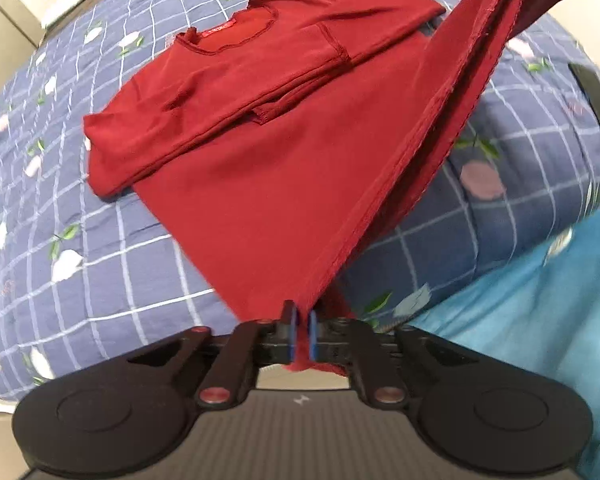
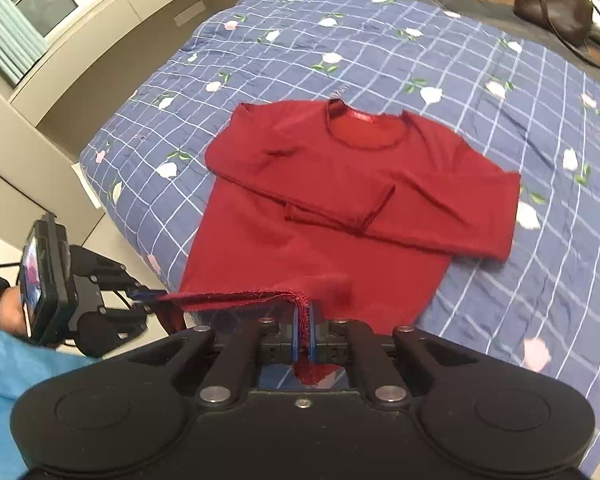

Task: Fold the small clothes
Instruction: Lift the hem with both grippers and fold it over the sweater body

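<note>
A dark red long-sleeved shirt (image 2: 340,184) lies on the blue checked quilt (image 2: 480,92), both sleeves folded across its chest and the collar at the far end. Its bottom hem is lifted off the bed and stretched between the two grippers. My right gripper (image 2: 305,334) is shut on one hem corner. In the left wrist view the shirt (image 1: 260,168) rises toward the camera, and my left gripper (image 1: 302,336) is shut on the other hem corner. The left gripper (image 2: 140,300) also shows at the lower left of the right wrist view, held by a hand.
A beige wall ledge (image 2: 112,40) with a window runs along the bed's left side. A dark brown handbag (image 2: 556,12) sits at the far right of the bed. A dark flat object (image 1: 596,104) lies on the quilt. A person's blue sleeve (image 2: 4,380) is nearby.
</note>
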Demonstrator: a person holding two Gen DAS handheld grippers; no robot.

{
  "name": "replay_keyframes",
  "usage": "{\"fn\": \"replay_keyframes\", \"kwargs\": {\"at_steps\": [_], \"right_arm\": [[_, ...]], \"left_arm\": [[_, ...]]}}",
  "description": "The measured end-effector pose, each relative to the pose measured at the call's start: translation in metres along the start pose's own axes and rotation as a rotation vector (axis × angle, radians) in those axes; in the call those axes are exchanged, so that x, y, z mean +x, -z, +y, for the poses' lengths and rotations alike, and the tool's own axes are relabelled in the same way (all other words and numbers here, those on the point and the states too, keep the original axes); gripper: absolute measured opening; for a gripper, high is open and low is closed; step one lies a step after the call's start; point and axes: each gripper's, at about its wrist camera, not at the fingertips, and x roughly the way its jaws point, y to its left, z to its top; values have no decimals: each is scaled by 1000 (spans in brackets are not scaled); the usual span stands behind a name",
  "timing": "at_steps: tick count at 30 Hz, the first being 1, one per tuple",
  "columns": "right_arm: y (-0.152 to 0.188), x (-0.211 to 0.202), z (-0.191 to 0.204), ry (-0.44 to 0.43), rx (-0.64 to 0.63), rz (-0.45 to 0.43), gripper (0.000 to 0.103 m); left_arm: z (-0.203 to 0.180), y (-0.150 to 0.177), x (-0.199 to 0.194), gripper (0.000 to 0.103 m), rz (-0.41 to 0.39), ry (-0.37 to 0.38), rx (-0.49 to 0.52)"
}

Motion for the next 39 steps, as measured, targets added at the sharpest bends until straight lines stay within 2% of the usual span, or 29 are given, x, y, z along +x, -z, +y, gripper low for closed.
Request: {"fn": "replay_keyframes", "kwargs": {"at_steps": [4,8,13,17,23,28,32,36,39], "right_arm": [[11,4,-2,17,20,16,4],[1,9,-8,38,40,-7,4],[-43,16,-14,105,-19,-78,4],[-94,26,-26,154,-68,-116,4],[-159,53,-48,205,-94,-96,5],[-193,92,-61,230,-91,-46,5],[-219,131,-76,260,-55,-1,5],[-240,158,-91,301,-7,8,5],[-251,174,-102,320,52,7,9]], "left_arm": [[14,1,-22,1,-20,-14,-7],[37,-19,-46,1,-80,-56,-30],[79,-73,-64,1,-168,-105,-45],[120,-115,-63,1,-208,-92,-48],[180,-167,-32,1,-188,6,-45],[220,-199,16,1,-124,89,-114],[239,-218,45,1,-96,118,-160],[254,-235,64,1,-95,144,-213],[264,-242,76,6,-87,163,-265]]}}
